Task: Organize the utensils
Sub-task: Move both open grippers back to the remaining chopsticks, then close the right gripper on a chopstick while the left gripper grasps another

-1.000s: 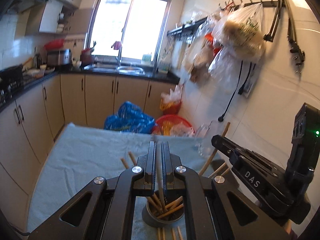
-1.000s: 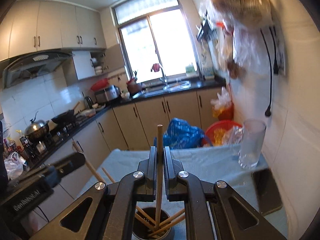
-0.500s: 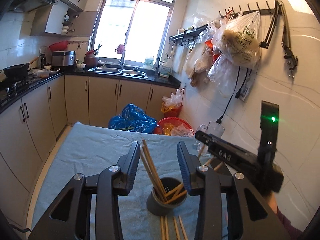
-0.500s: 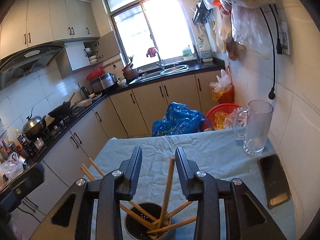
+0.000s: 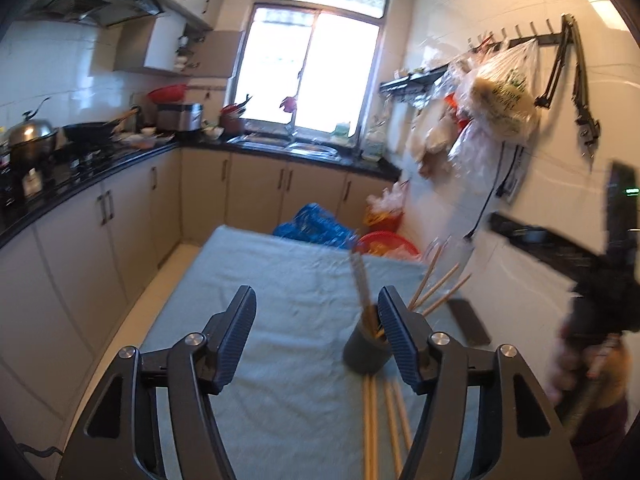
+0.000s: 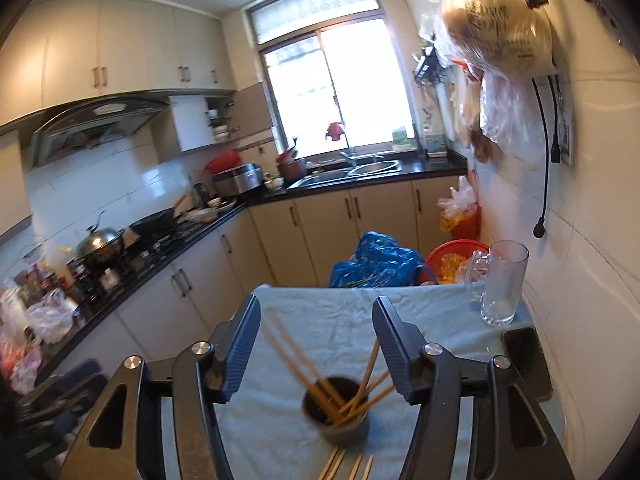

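Note:
A dark grey cup [image 5: 366, 350] [image 6: 335, 412] stands on the blue-grey cloth [image 5: 288, 280] [image 6: 332, 320] and holds several wooden chopsticks [image 5: 438, 284] [image 6: 316, 372]. More loose chopsticks [image 5: 378, 424] [image 6: 346, 466] lie on the cloth in front of the cup. My left gripper [image 5: 318, 310] is opening with nothing between its jaws; the cup sits just past its right finger. My right gripper [image 6: 316, 320] is also opening, drawn back above the cup, with chopsticks showing beyond the gap but not pinched. The right gripper and the hand holding it appear blurred at the far right of the left wrist view [image 5: 600, 300].
A glass mug [image 6: 502, 284] and a dark phone [image 6: 526, 362] [image 5: 468, 320] sit by the right wall. Beyond the table are a blue bag [image 6: 376, 260], a red basket [image 6: 456, 256], cabinets and a cluttered counter [image 6: 160, 236]. Bags hang on the wall [image 5: 500, 96].
Both grippers were shut on a chopstick over the cup; both opened, the chopsticks dropped into the cup, and both grippers pulled back, the left one also shifting left.

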The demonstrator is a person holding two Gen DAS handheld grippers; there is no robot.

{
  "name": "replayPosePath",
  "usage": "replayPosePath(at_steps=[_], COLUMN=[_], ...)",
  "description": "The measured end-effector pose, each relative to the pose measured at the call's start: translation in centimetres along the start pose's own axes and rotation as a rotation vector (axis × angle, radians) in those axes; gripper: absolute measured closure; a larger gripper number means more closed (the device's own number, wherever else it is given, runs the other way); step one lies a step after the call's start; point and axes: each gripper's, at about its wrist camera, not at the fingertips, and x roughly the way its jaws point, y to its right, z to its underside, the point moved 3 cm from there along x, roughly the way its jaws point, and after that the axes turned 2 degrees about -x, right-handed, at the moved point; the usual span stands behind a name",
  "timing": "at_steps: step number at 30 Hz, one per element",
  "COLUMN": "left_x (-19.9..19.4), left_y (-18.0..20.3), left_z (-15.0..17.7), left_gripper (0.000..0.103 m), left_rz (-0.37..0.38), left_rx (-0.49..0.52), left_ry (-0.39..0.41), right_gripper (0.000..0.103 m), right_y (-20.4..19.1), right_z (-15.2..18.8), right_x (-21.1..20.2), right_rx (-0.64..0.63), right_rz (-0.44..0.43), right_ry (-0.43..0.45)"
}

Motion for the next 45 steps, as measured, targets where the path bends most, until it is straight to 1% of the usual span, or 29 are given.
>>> replayPosePath(at_steps=[3, 4, 6, 9, 11, 13, 14, 15, 16, 17, 18, 20, 22, 24, 26, 29, 33, 35, 36, 37, 38, 40, 42, 45], left_x=[-0.7, -0.8, -0.7, -0.1, 0.0, -0.3, -0.5, -0.6, -0.7, -0.6, -0.6, 0.0, 0.9, 2.0, 3.0, 4.2, 6.0, 6.9, 7.5, 8.1, 8.8, 10.2, 11.7, 13.8], left_y=[-1.2, -1.7, -2.4, -3.5, -3.6, -3.6, -3.6, -3.6, -3.6, -3.6, -3.5, -3.3, -2.7, -2.4, -2.0, -1.2, 0.1, 0.9, 1.4, 1.8, 2.3, 3.3, 4.1, 5.3], left_z=[2.1, 3.1, 4.7, 7.0, 7.4, 7.9, 8.1, 8.2, 8.4, 8.5, 8.8, 9.4, 10.0, 11.0, 11.7, 13.0, 14.3, 14.9, 15.1, 15.3, 15.4, 15.6, 15.8, 16.3], left_gripper=[0.04, 0.04, 0.04, 0.04, 0.04, 0.04, 0.04, 0.04, 0.04, 0.04, 0.04, 0.04, 0.04, 0.04, 0.04, 0.04, 0.04, 0.04, 0.04, 0.043, 0.048, 0.055, 0.057, 0.058], left_rz=[-0.039, -0.058, -0.071, -0.074, -0.064, -0.05, -0.044, -0.041, -0.037, -0.033, -0.024, -0.006, 0.0, 0.002, 0.021, 0.068, 0.086, 0.105, 0.118, 0.12, 0.113, 0.115, 0.132, 0.142], left_rx=[-0.009, -0.007, -0.005, -0.025, -0.037, -0.038, -0.036, -0.035, -0.034, -0.034, -0.037, -0.039, -0.033, -0.03, -0.038, -0.051, -0.03, -0.015, -0.003, 0.017, 0.042, 0.083, 0.104, 0.143], left_ry=[-0.018, -0.029, -0.059, -0.131, -0.152, -0.16, -0.161, -0.166, -0.173, -0.183, -0.197, -0.221, -0.246, -0.283, -0.323, -0.384, -0.427, -0.444, -0.451, -0.455, -0.459, -0.474, -0.493, -0.509], right_gripper=[0.029, 0.028, 0.025, 0.025, 0.025, 0.025, 0.028, 0.034, 0.036, 0.04, 0.051, 0.062, 0.062, 0.062, 0.062, 0.062, 0.062, 0.062, 0.062, 0.062, 0.063, 0.068, 0.072, 0.072], right_y=[-1.0, -1.1, -1.1, -0.5, 0.3, 1.1, 1.5, 2.0, 2.6, 3.1, 3.6, 4.6, 4.8, 4.8, 4.8, 4.5, 3.8, 3.0, 2.6, 2.1, 2.0, 2.8, 3.6, 4.8], right_z=[2.7, 3.9, 6.5, 11.0, 14.0, 16.4, 17.8, 18.6, 19.7, 20.7, 21.7, 23.5, 25.0, 26.2, 26.7, 26.8, 26.6, 26.6, 26.7, 26.7, 26.7, 26.5, 26.4, 26.3], right_x=[-3.0, -3.8, -4.9, -5.0, -4.2, -3.4, -3.0, -2.7, -2.3, -1.9, -1.4, -0.4, 0.4, 1.1, 1.6, 2.2, 2.9, 3.4, 3.7, 4.0, 4.2, 4.3, 4.2, 4.0], right_rx=[-0.031, -0.04, -0.056, -0.053, -0.041, -0.029, -0.004, 0.021, 0.059, 0.091, 0.12, 0.148, 0.152, 0.135, 0.127, 0.105, 0.092, 0.037, -0.01, -0.046, -0.073, -0.062, -0.052, -0.017], right_rz=[-0.01, -0.002, 0.03, 0.08, 0.098, 0.111, 0.107, 0.099, 0.085, 0.075, 0.075, 0.087, 0.102, 0.119, 0.119, 0.122, 0.1, 0.12, 0.14, 0.158, 0.183, 0.2, 0.209, 0.199], right_ry=[-0.012, -0.019, -0.043, -0.123, -0.195, -0.256, -0.286, -0.304, -0.33, -0.354, -0.382, -0.437, -0.484, -0.518, -0.532, -0.526, -0.517, -0.519, -0.519, -0.522, -0.527, -0.523, -0.518, -0.499])
